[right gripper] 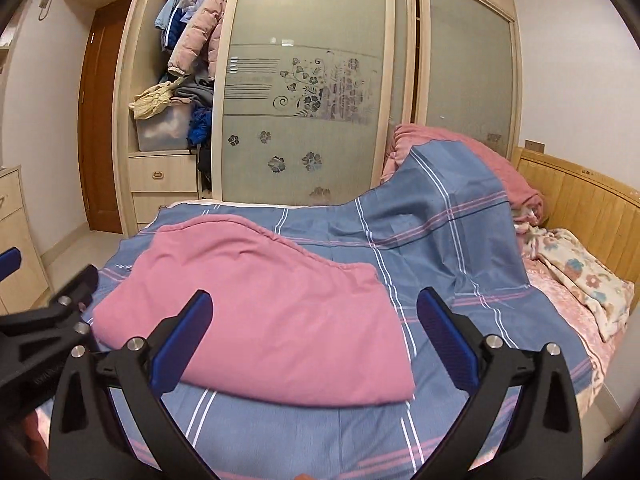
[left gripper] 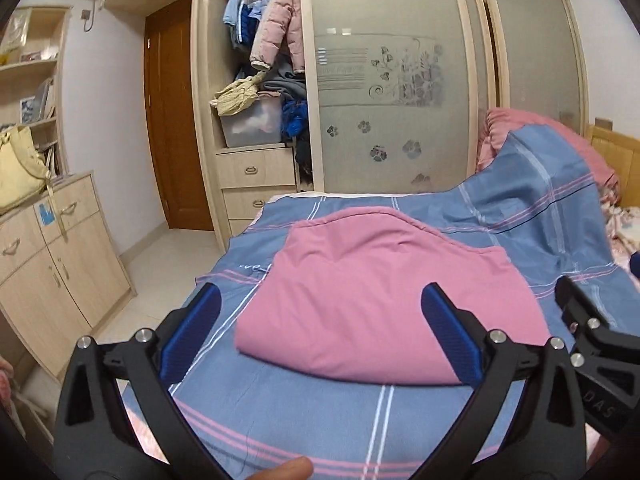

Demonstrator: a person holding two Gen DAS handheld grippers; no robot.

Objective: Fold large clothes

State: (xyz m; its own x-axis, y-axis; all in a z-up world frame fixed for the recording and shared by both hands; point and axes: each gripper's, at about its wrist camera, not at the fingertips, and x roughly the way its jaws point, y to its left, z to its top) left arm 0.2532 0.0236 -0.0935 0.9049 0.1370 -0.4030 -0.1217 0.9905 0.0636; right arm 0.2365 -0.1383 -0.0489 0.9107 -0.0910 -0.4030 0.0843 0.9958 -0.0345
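A pink garment [left gripper: 380,300] lies folded into a flat rounded pad on the blue striped bedspread [left gripper: 320,420]; it also shows in the right wrist view [right gripper: 260,320]. My left gripper [left gripper: 320,300] is open and empty, held just above the garment's near edge. My right gripper [right gripper: 314,304] is open and empty, over the garment's near right part. The right gripper's black frame [left gripper: 592,336] shows at the right edge of the left wrist view. The left gripper's frame [right gripper: 48,320] shows at the left edge of the right wrist view.
The bedspread [right gripper: 440,220] rises over a pink quilt [right gripper: 460,148] at the far right. A floral blanket [right gripper: 580,276] lies by the wooden headboard [right gripper: 580,200]. A wardrobe [left gripper: 260,80] stuffed with clothes stands behind the bed. A low cabinet [left gripper: 52,264] stands at the left.
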